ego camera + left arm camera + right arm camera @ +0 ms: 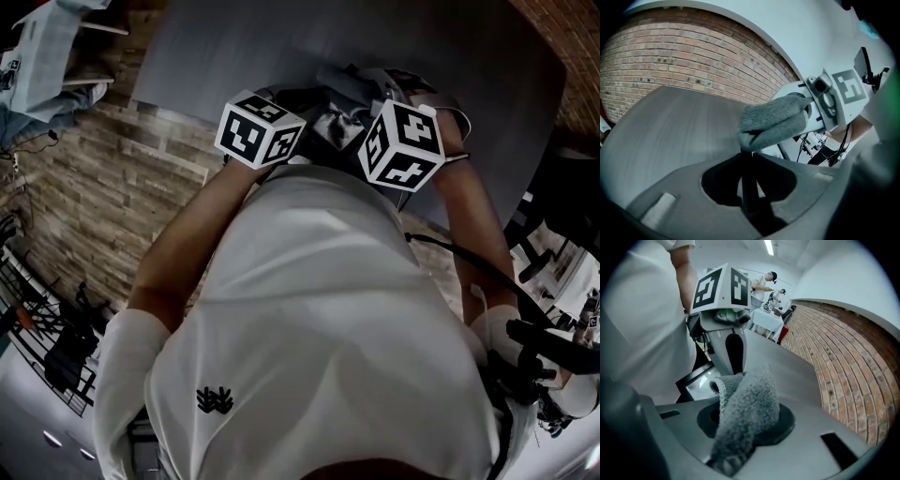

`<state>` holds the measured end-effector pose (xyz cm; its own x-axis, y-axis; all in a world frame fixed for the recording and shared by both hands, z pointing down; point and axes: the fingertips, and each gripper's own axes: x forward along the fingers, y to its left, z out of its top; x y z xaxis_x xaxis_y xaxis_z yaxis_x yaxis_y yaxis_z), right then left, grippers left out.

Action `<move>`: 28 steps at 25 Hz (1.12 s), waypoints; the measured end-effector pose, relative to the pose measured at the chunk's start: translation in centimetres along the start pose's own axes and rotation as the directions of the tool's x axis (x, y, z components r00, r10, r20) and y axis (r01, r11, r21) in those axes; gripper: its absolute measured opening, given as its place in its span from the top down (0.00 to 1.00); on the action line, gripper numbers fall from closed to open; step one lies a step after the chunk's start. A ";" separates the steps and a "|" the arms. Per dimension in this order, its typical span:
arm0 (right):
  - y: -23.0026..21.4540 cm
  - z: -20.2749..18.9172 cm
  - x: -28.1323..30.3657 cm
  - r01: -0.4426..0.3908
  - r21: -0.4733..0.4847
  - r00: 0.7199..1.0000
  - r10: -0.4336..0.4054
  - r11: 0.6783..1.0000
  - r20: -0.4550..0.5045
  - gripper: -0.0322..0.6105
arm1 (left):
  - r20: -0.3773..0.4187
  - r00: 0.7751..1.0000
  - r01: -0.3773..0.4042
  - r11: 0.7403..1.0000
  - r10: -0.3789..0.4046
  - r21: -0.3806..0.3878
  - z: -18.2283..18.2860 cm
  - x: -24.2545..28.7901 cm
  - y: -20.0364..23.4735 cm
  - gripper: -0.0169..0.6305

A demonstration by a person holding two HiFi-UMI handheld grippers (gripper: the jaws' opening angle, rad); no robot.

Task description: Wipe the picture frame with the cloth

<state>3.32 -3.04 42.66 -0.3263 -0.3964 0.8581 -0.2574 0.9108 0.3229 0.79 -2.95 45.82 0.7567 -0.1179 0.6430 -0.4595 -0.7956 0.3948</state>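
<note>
Head view gives little away. The person leans over the grey counter (281, 47), the shirt fills most of the picture, and only a sliver of the picture frame (335, 127) shows just beyond it.

Left gripper view is clearer. The left hand-held gripper (750, 187) is clenched on a thin dark edge of the frame, which stands upright between its jaws. The grey cloth (773, 123) sits on the top end of that edge, carried there by the right hand-held gripper (806, 112).

Right gripper view shows the right hand-held gripper grasping the cloth low down, with a thick fold rising out of the jaws. The frame's glass lies just beside that fold at lower left, under the other gripper. I cannot tell from here whether the cloth touches the glass.

To my eye, the wipe itself is under way on the frame's edge. Doing it well calls for a steady left grip, so the frame does not pivot. Only the soft fold should meet the frame, never the hard jaw tips. Light, even strokes along the edge and then across the glass should do it. The part under the left jaws would need a fresh grip to reach.
</note>
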 end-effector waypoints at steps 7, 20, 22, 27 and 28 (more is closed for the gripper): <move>-3.4 -4.8 -0.7 0.091 0.051 0.990 -0.084 0.995 -0.116 0.81 | 0.006 1.000 0.008 1.000 -0.008 -0.018 -0.4 0.0 0.0 0.86; -2.2 -6.0 -2.2 0.072 0.177 0.996 -0.062 0.982 -0.063 0.80 | 0.033 0.999 -0.021 0.998 0.023 -0.064 0.0 -1.0 2.3 0.86; -1.9 -6.1 -2.4 0.084 0.211 0.996 -0.078 0.974 -0.038 0.80 | 0.044 0.999 -0.028 0.995 0.032 -0.092 0.1 -1.4 2.9 0.86; -2.9 -6.2 -3.5 0.144 0.380 0.979 -0.187 0.914 0.077 0.80 | 0.111 0.994 0.014 0.968 0.014 -0.250 0.3 -2.2 4.3 0.86; -3.1 -6.1 -3.7 0.146 0.407 0.974 -0.204 0.902 0.103 0.80 | 0.128 0.992 0.031 0.957 0.006 -0.287 0.4 -2.3 4.5 0.86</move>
<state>10.85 -3.69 40.94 -0.3590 -0.5835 0.7285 -0.6499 0.7165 0.2536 -2.85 -6.51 45.91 0.8072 -0.1980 0.5561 -0.5499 -0.5950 0.5862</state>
